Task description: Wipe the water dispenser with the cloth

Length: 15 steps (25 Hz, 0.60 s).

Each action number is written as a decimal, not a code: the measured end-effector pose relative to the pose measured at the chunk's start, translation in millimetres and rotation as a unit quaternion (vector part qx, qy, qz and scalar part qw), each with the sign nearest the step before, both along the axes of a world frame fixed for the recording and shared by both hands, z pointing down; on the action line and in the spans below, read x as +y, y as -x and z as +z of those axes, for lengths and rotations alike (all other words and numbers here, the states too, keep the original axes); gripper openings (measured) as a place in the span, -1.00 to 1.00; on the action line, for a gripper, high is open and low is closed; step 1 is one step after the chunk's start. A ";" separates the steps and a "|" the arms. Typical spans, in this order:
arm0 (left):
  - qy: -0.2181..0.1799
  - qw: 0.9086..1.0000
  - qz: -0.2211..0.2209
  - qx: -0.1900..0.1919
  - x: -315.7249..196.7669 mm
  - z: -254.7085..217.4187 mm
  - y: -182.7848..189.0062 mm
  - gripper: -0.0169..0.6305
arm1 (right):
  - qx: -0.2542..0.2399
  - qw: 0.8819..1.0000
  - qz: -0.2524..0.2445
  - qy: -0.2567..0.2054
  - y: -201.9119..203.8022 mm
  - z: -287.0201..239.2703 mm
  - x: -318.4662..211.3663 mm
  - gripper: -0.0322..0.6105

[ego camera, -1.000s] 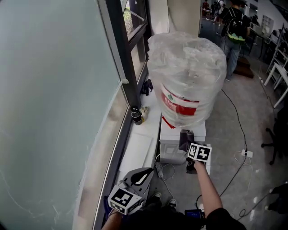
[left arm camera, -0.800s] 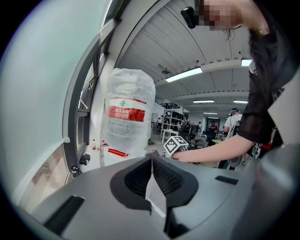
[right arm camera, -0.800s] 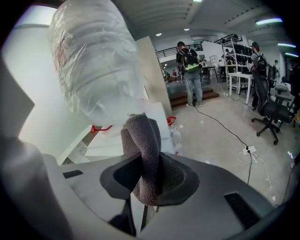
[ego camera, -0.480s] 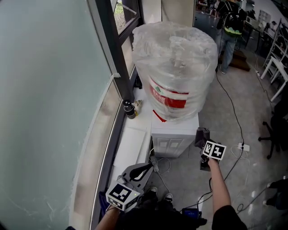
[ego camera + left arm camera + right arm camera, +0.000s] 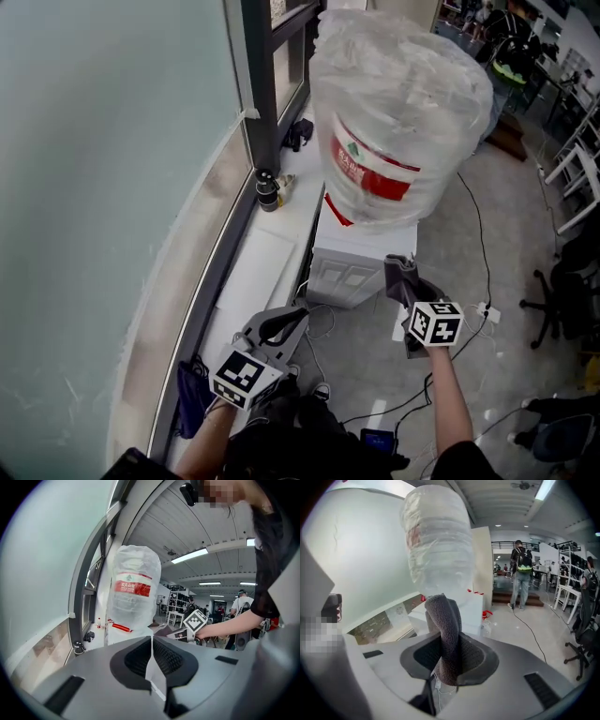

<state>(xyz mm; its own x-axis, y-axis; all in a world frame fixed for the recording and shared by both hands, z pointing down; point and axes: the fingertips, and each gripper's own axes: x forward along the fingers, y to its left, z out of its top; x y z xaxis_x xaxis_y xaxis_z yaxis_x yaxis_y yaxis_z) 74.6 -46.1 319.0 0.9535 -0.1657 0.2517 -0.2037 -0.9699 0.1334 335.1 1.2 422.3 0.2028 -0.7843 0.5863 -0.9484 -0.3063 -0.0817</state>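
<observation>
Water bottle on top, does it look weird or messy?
Yes: the big water bottle sits on the white dispenser wrapped in crinkly clear plastic, which looks odd. Loose cables trail on the floor beside it. Nothing looks spilled. The right hand-held gripper grips the cloth.

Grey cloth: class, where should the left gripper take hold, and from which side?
Probably the free fold of the grey cloth sticking out past the right gripper; come from that end, since its jaws clamp the rest. The shut left gripper must open first.
</observation>
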 end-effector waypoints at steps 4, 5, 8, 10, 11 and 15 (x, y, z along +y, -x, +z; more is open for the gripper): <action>-0.011 1.000 -0.017 -0.003 -3.5 12.8 15.7 -0.87 | 0.015 0.998 -0.061 0.000 45.2 -1.1 -36.5 -0.58; -0.013 1.000 -0.022 -0.006 -3.6 17.2 20.4 -0.87 | 0.020 0.997 -0.073 0.000 55.3 0.7 -45.7 -0.58; -0.014 0.999 -0.036 -0.009 -1.6 31.3 35.7 -0.87 | 0.043 0.994 -0.105 0.002 78.9 8.7 -72.4 -0.58; -0.009 0.999 -0.044 -0.005 0.9 42.1 46.1 -0.87 | 0.069 0.990 -0.120 0.006 86.9 17.1 -88.2 -0.58; -0.006 0.999 -0.047 -0.003 2.3 48.4 51.0 -0.87 | 0.082 0.989 -0.125 0.009 89.1 22.2 -95.2 -0.58; 0.007 0.998 -0.058 -0.009 4.6 78.9 66.9 -0.87 | 0.116 0.983 -0.138 0.025 94.3 49.0 -114.9 -0.58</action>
